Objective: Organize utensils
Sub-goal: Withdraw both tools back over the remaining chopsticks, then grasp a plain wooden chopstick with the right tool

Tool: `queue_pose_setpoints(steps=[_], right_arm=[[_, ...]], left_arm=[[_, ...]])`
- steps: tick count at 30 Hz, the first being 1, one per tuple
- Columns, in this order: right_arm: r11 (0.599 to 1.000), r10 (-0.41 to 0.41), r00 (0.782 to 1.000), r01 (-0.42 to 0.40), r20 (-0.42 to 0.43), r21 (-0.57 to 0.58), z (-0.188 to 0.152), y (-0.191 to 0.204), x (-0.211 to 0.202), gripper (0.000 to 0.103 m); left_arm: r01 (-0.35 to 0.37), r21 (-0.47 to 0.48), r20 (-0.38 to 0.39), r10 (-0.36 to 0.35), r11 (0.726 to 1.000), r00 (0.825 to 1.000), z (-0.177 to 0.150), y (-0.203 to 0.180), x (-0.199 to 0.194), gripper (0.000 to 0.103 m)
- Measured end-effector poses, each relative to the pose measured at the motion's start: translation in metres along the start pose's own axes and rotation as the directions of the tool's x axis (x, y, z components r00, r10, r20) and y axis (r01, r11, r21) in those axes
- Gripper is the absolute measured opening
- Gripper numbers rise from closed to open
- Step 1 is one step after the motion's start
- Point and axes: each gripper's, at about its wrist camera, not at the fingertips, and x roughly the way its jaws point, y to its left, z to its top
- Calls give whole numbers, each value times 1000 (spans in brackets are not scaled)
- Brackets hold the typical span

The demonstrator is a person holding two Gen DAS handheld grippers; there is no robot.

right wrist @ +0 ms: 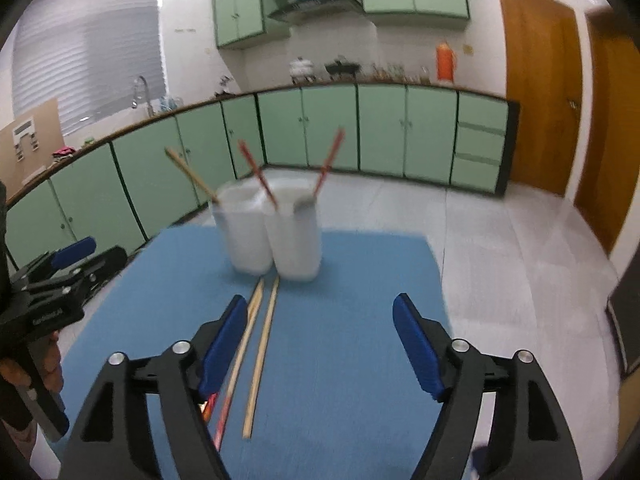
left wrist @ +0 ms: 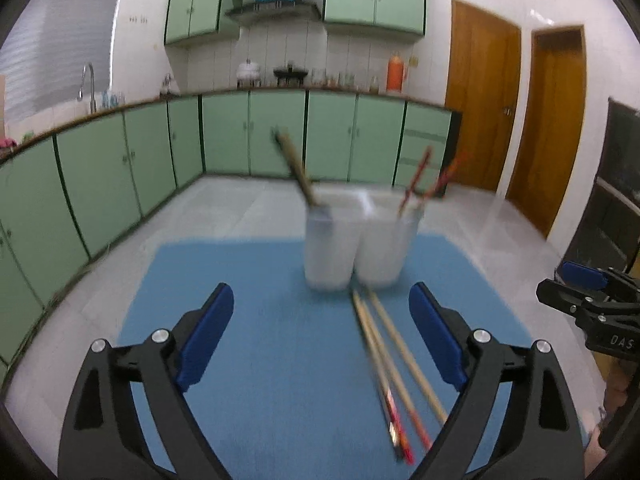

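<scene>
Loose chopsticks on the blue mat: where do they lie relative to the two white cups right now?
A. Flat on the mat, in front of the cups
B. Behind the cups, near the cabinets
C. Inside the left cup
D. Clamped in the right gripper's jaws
A: the loose chopsticks lie flat on the blue mat on the near side of the two white cups, and neither gripper holds one.

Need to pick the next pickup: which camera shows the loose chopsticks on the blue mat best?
The left wrist view: the loose chopsticks lie unobstructed between its open jaws, and red ends are visible. In the right wrist view, the blue left finger covers part of the loose chopsticks.
</scene>
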Motion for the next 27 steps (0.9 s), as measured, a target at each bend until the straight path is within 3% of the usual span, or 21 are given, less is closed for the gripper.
queue_pose_setpoints(steps=[8,16,23,27], right_arm=[[999,-4,992,10,-127,51,-61,4,22,76],[1000,26,977,-28,-212,-11,-99,32,40,51],[998,59,967,-65,-249,-16,-108,48,47,36],[997,45,966,-58,-255,-43,-111,55,51,34]], left_arm=[[-27,14,-143,28,1000,989,-58,7,10,87],[-31,23,-224,35,999,974,-88,9,17,87],[-43,17,-270,46,999,962,-99,14,22,87],[-42,2,-273,41,999,961,-101,16,24,87]])
